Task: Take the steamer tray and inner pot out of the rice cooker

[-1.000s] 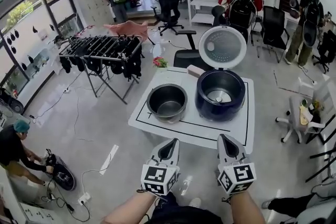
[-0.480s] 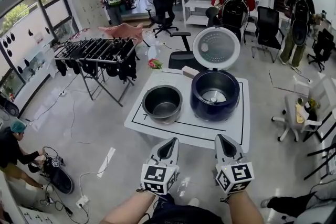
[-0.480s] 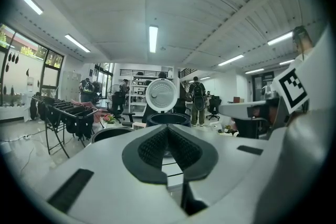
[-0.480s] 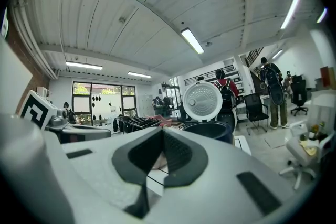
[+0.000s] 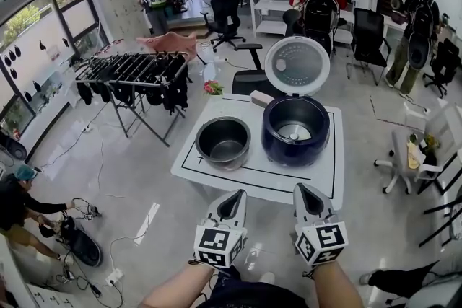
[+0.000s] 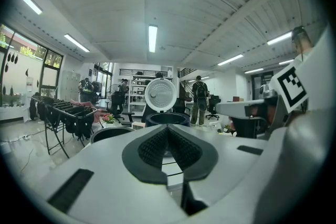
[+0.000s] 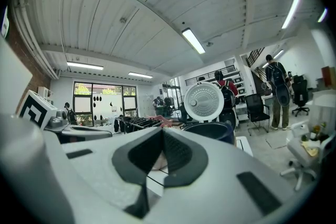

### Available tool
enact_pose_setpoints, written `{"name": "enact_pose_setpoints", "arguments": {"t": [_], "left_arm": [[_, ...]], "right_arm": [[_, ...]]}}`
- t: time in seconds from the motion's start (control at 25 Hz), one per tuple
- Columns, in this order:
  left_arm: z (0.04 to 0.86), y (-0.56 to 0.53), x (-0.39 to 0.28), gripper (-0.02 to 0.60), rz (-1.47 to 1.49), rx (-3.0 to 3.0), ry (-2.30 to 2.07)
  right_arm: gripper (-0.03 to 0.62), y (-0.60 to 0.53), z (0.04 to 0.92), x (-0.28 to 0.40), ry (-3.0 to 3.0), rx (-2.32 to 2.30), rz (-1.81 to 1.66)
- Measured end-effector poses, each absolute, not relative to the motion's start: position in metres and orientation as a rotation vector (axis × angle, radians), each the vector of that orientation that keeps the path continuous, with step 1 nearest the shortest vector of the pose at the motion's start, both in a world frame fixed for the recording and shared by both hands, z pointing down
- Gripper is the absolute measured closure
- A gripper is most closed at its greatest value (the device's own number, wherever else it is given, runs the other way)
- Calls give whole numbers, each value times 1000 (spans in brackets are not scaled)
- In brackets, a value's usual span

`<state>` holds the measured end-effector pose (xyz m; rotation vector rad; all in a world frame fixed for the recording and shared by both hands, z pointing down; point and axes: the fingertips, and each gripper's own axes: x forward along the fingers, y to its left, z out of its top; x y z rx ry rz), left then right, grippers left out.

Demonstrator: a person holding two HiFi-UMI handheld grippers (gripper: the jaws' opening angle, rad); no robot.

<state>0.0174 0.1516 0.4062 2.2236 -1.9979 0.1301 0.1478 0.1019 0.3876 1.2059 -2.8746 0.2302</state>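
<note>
- The left gripper (image 5: 236,195) is staying shut with nothing in its jaws, hanging in the air just short of the table (image 5: 289,180).
- The right gripper (image 5: 304,190) is staying shut and empty too, right beside the left one, in the same spot as a second ago.
- The inner pot (image 5: 224,141) is sitting on the table, just left of the rice cooker (image 5: 294,128).
- The rice cooker is standing with its round lid (image 5: 297,66) up.
- The person in the teal cap (image 5: 22,198), low by the floor, is now stretching an arm out.
</note>
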Motion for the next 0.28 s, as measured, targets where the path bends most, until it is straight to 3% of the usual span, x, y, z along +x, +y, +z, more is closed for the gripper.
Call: {"name": "enact_pose_setpoints", "arguments": {"t": [0.28], "left_arm": [[405, 151, 19, 578, 127, 2229, -1999]], "right_arm": [[594, 102, 391, 149, -2867, 1201, 230]]}}
